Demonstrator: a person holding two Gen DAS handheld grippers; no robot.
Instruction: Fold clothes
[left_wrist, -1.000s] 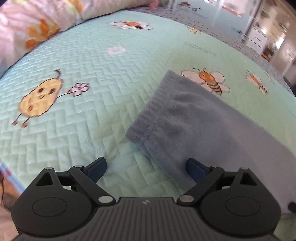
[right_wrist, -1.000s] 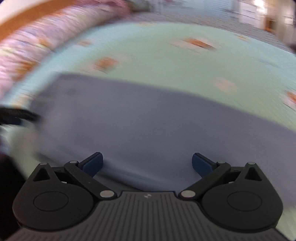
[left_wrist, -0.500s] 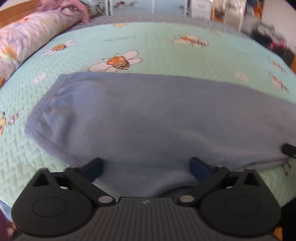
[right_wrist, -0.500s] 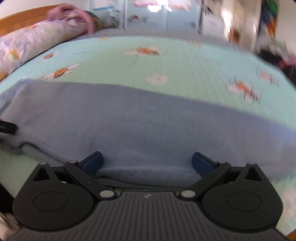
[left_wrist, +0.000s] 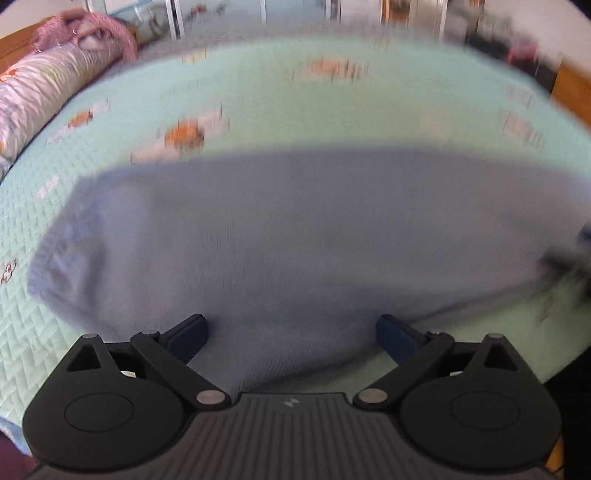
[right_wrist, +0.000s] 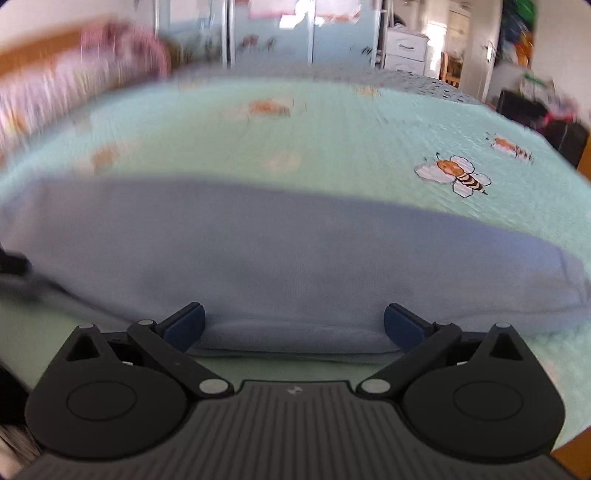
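A grey-blue knit garment (left_wrist: 280, 236) lies folded into a long band across the mint-green quilt (left_wrist: 295, 110). In the left wrist view, which is blurred, my left gripper (left_wrist: 291, 332) hangs open over the garment's near edge, its blue pads wide apart with cloth below them. In the right wrist view the same garment (right_wrist: 295, 258) stretches left to right, its doubled near edge just ahead of my right gripper (right_wrist: 293, 323), which is open with nothing pinched. The other gripper shows as a dark blur at the left edge (right_wrist: 14, 269).
The quilt (right_wrist: 332, 140) carries bee and flower prints. A floral bolster (left_wrist: 40, 92) with a pink cloth on it lies at the far left. A wooden bed frame (left_wrist: 572, 92) edges the right. Cabinets and clutter (right_wrist: 406, 51) stand beyond the bed.
Both views swung over the bed; the left one went from the garment's end to its long side. The garment lies where it was. Both grippers stayed open.
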